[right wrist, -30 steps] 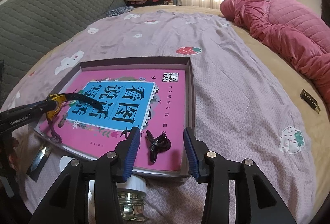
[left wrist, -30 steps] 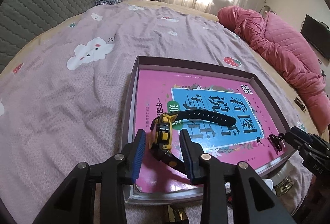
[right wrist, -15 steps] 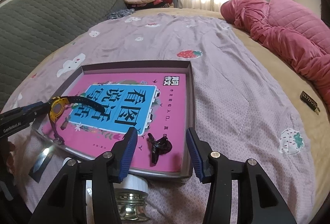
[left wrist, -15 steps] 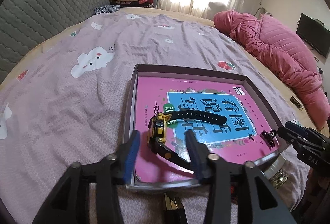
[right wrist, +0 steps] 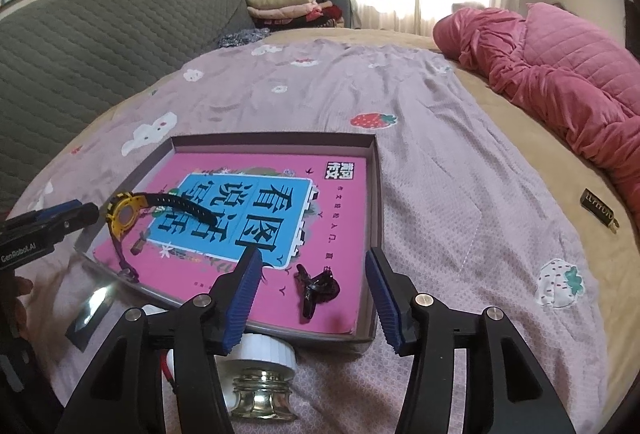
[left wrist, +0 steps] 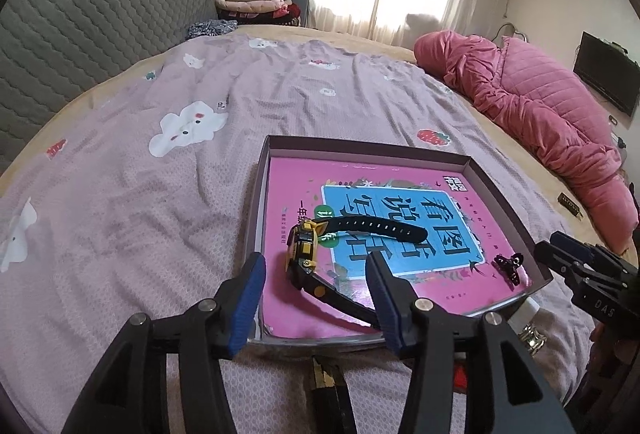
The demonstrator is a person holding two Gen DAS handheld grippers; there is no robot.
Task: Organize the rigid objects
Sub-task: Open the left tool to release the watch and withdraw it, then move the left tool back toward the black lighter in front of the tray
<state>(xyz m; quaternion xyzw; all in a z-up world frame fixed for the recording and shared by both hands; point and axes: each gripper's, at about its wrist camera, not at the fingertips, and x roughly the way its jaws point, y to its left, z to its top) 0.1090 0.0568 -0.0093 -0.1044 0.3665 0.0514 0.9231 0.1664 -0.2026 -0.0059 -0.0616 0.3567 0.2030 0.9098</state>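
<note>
A shallow box [left wrist: 362, 145] [right wrist: 276, 139] with a pink book [left wrist: 304, 178] [right wrist: 340, 202] in it lies on the bed. A yellow and black watch [left wrist: 304, 254] [right wrist: 124, 214] lies on the book near its left end. A black hair clip [left wrist: 508, 266] [right wrist: 316, 288] lies near the right end. My left gripper [left wrist: 316, 298] is open and empty, just behind the watch. My right gripper [right wrist: 312, 298] is open and empty, with the clip between its fingers' line of sight.
A light bulb [right wrist: 260, 374] [left wrist: 528, 322] lies on the bedsheet in front of the box. A dark flat object [right wrist: 90, 314] lies left of it. A small black tag [right wrist: 598, 210] [left wrist: 570, 204] sits at the right. A pink quilt [left wrist: 540, 106] lies along the bed's right side.
My left gripper has opened wider and drawn back from the watch, which now lies free on the book. My right gripper has backed off slightly from the clip.
</note>
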